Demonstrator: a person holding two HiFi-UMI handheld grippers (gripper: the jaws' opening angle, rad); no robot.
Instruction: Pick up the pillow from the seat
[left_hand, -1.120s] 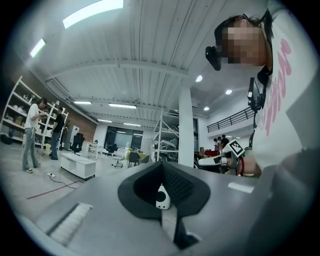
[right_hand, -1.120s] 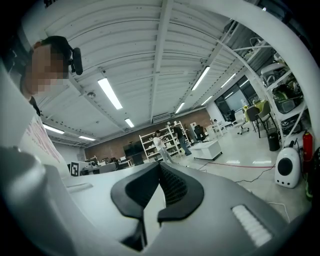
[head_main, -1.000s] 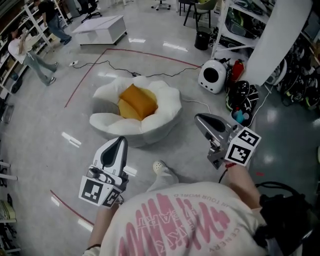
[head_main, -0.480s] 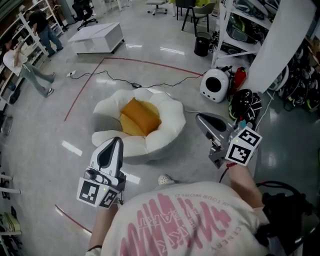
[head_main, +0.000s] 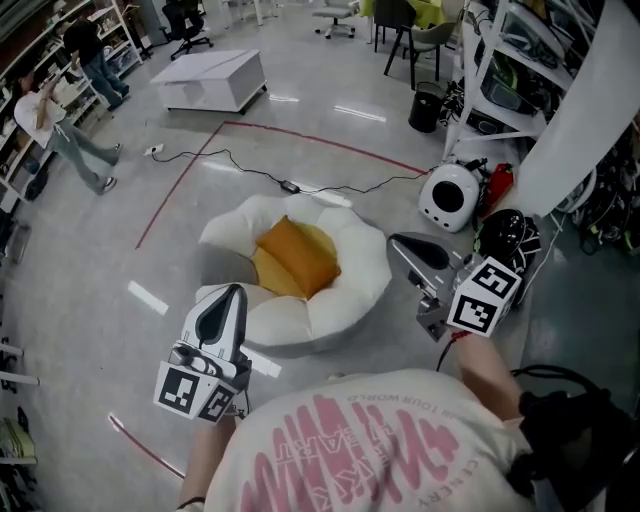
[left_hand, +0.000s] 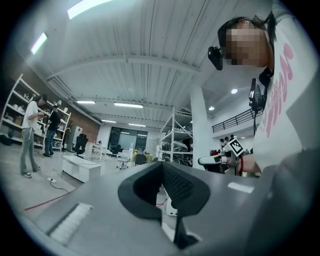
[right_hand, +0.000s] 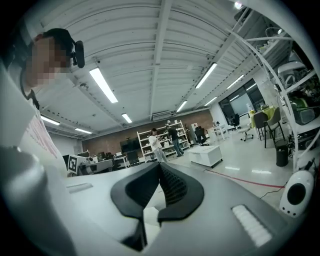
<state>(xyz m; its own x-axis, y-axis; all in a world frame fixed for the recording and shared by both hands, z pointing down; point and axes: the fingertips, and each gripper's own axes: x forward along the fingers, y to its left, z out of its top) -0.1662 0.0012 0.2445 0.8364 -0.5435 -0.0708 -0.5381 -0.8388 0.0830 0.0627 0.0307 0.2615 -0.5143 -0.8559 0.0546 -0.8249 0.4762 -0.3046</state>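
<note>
- The orange pillow (head_main: 297, 255) lies in the hollow of the white, petal-rimmed seat (head_main: 362, 268) on the grey floor (head_main: 120, 230), straight ahead of the person at 12 o'clock.
- The pillow is tilted, with its upper corner towards the seat's 12 o'clock and its lower edge against the inner padding.
- The left tool (head_main: 233, 291) hangs over the seat's rim at about 7 o'clock. Its jaws are pressed together with nothing between them, and it is clear of the pillow.
- The right tool (head_main: 396, 243) sits just off the seat's rim at about 3 o'clock. Its jaws are likewise closed tight and empty, and it points level towards the seat.
- A black cable (head_main: 330, 187) trails across the floor past the seat's 12 o'clock, inside a red line (head_main: 180, 180) marked on the floor.
- A round white device (head_main: 449, 195) stands at the seat's 2 o'clock, beside the shelving.
- Well away at 10 o'clock, a person (head_main: 62, 128) stands by the wall shelves.
</note>
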